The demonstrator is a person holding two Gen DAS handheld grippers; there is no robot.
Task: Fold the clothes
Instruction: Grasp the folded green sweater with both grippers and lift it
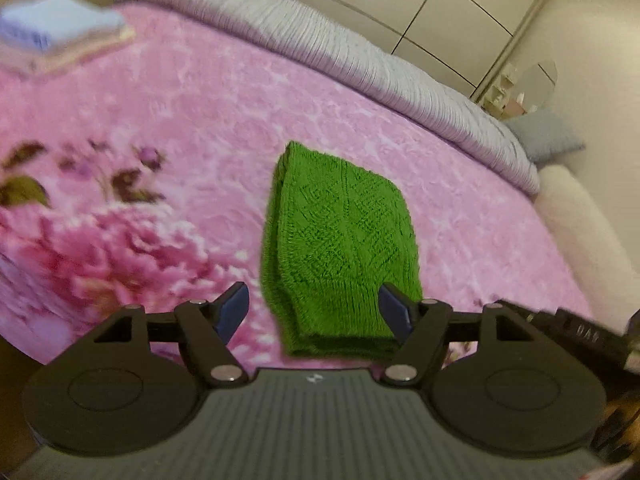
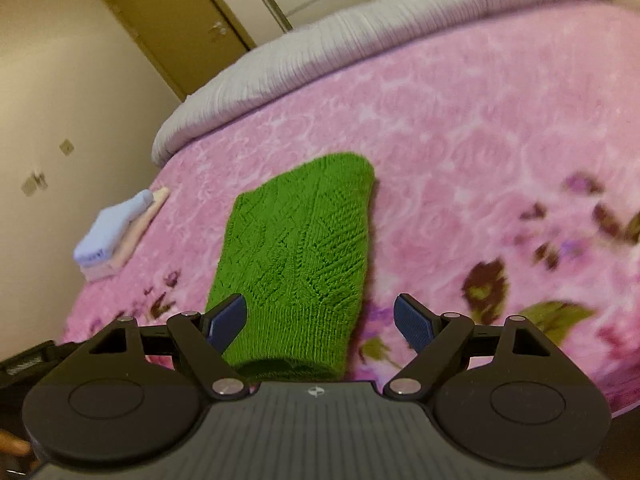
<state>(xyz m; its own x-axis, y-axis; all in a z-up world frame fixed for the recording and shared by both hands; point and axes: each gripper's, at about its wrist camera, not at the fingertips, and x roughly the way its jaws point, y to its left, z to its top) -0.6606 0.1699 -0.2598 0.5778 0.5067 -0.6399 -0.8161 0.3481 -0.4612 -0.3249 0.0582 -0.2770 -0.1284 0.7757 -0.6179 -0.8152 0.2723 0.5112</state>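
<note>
A green knitted garment [image 1: 340,248] lies folded into a thick rectangle on the pink floral bedspread [image 1: 200,120]. My left gripper [image 1: 314,312] hovers open just above the garment's near end, with nothing between its blue pads. In the right wrist view the same green garment [image 2: 296,256] stretches away from me. My right gripper [image 2: 320,320] is open over its near right corner, the left pad over the knit and the right pad over the bedspread [image 2: 480,140]. Neither gripper holds anything.
A stack of folded clothes, pale blue on top [image 1: 60,28] [image 2: 116,232], sits at the bed's far left. A grey quilt [image 1: 360,56] runs along the far side of the bed. Wardrobe doors [image 1: 440,0] and a door [image 2: 172,28] stand behind. The other gripper's body [image 1: 580,332] shows at right.
</note>
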